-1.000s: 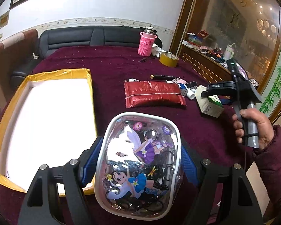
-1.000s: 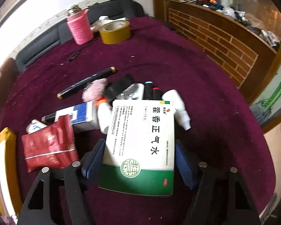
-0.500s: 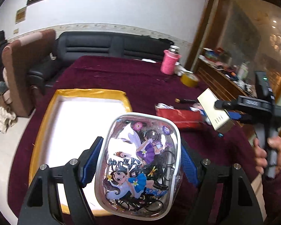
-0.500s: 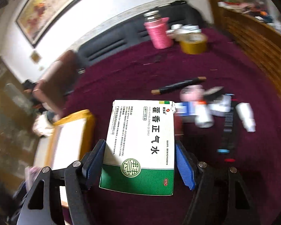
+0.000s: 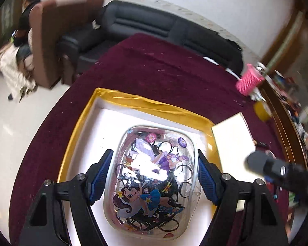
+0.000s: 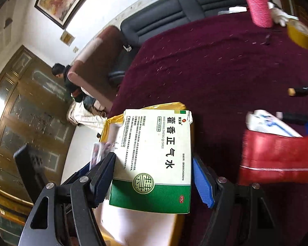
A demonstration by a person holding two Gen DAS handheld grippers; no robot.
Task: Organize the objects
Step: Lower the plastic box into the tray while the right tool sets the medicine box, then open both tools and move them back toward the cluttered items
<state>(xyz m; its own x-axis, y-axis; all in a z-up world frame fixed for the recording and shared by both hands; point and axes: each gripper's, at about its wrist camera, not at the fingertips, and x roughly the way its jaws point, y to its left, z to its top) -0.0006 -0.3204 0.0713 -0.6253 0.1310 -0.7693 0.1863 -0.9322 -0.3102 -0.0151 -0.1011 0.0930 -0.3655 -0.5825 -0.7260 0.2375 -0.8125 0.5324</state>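
My left gripper (image 5: 155,176) is shut on a clear plastic pouch (image 5: 152,176) printed with cartoon fairies and filled with black hair ties. It hangs over the white inside of a shallow box with a gold rim (image 5: 149,103). My right gripper (image 6: 154,174) is shut on a white and green medicine box (image 6: 154,160), held above the gold rim (image 6: 110,121) of the same box. In the left wrist view the medicine box (image 5: 233,143) shows at the right, over the box's right edge, with the right gripper's dark body behind it.
A dark red cloth (image 6: 225,65) covers the table. On it lie a red packet (image 6: 277,157), a white and blue tube (image 6: 271,125), a black pen (image 6: 303,91), a yellow tape roll (image 6: 299,33) and a pink cup (image 6: 258,6). A black sofa (image 5: 154,24) and a seated person (image 6: 65,75) are beyond.
Both grippers have swung left with their loads. The pouch now hangs over the middle of the gold-rimmed box, and the medicine box has left the pile of items and reached the box's edge.
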